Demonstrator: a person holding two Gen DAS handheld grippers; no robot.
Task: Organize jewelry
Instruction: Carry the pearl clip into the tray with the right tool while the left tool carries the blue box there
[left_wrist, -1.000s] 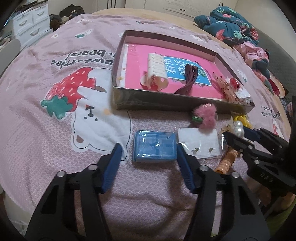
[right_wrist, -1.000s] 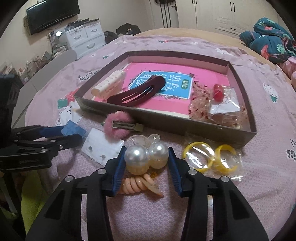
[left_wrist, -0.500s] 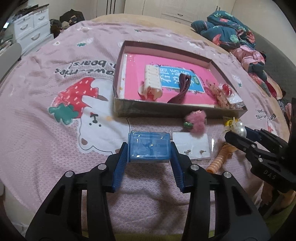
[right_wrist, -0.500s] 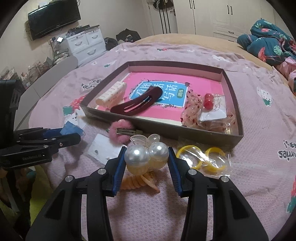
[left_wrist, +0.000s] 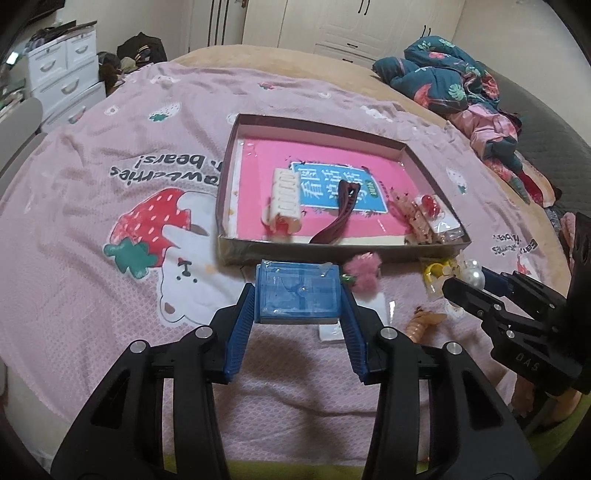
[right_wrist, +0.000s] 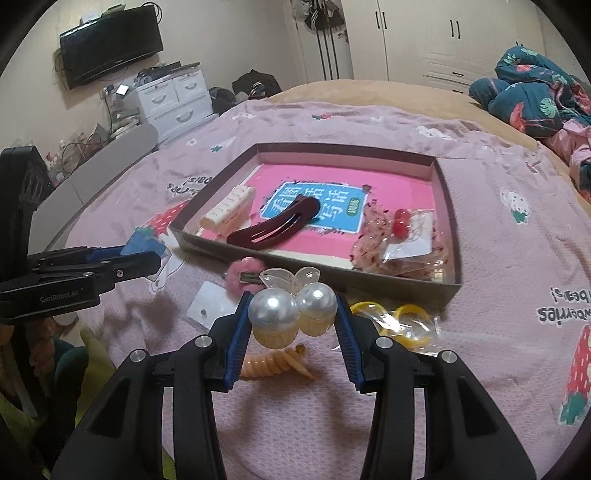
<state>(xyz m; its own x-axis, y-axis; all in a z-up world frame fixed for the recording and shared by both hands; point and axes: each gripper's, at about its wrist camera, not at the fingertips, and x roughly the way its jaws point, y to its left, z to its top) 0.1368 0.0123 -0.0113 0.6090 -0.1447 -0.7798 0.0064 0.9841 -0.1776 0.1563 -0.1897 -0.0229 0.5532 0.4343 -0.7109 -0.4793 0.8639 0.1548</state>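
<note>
My left gripper (left_wrist: 298, 301) is shut on a small blue plastic box (left_wrist: 298, 293) and holds it above the bed, just in front of the brown tray's (left_wrist: 321, 254) near wall. My right gripper (right_wrist: 291, 317) is shut on a pearl hair clip (right_wrist: 291, 314) with two big pearls, lifted over the bedspread. The tray (right_wrist: 448, 210) holds a pink book, a cream claw clip (left_wrist: 284, 199), a dark red hair clip (right_wrist: 275, 227) and bagged ornaments (right_wrist: 399, 236).
On the bedspread near the tray lie a pink fluffy clip (right_wrist: 240, 275), a white earring card (right_wrist: 208, 308), an orange spiral hair tie (right_wrist: 275, 363) and bagged yellow hoops (right_wrist: 391, 321). Folded clothes (left_wrist: 454, 81) lie at the far right, white drawers (right_wrist: 173, 99) at the left.
My left gripper closed on the blue box and lifted it toward the tray. My right gripper rose with the pearl clip, off the orange hair tie.
</note>
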